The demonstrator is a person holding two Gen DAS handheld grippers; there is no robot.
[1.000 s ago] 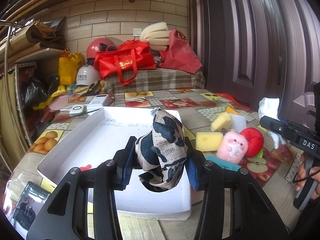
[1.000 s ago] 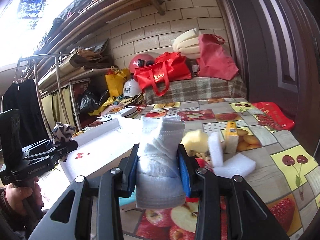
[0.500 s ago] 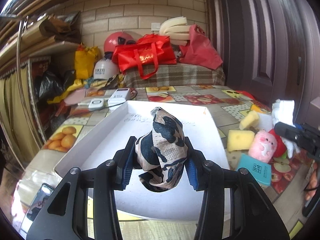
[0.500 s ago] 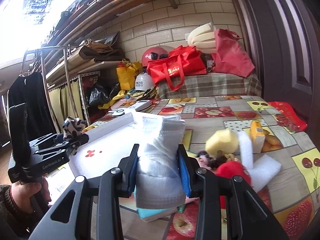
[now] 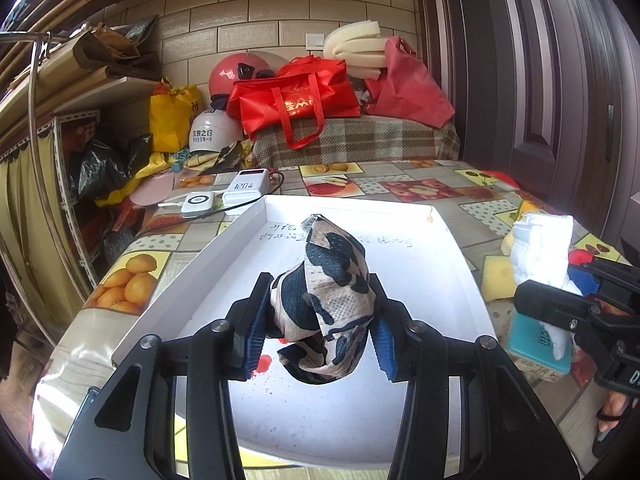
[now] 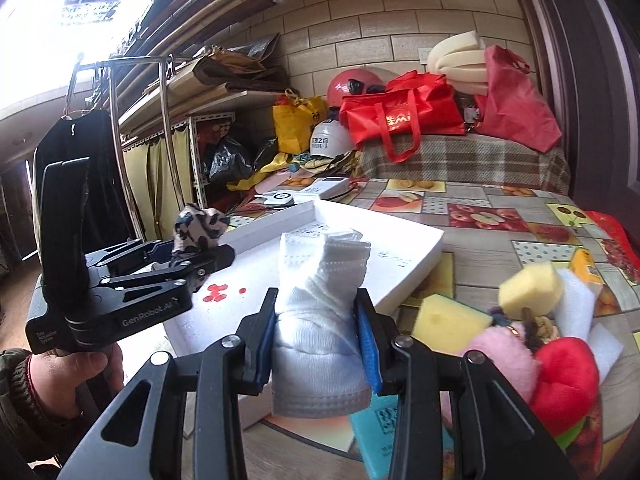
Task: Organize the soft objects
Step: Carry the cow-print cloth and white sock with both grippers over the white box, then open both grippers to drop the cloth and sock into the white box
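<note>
You hold a patterned mask (image 5: 324, 292) and a white mask (image 6: 320, 320), each over the white tray (image 5: 460, 264).

Your left gripper (image 5: 320, 320) is clamped on the patterned mask, its long axis upright and its tip leaning away from you; your right gripper (image 6: 318, 340) is clamped on the white mask, also upright, above the tray's right edge. Sponges (image 6: 450, 320) and plush toys (image 6: 564, 380) crowd the tabletop's right side. The fruit-print tablecloth (image 5: 416, 190) runs toward a brick wall (image 5: 256, 24) with red bags (image 5: 296, 96) and helmets (image 5: 212, 132).
</note>
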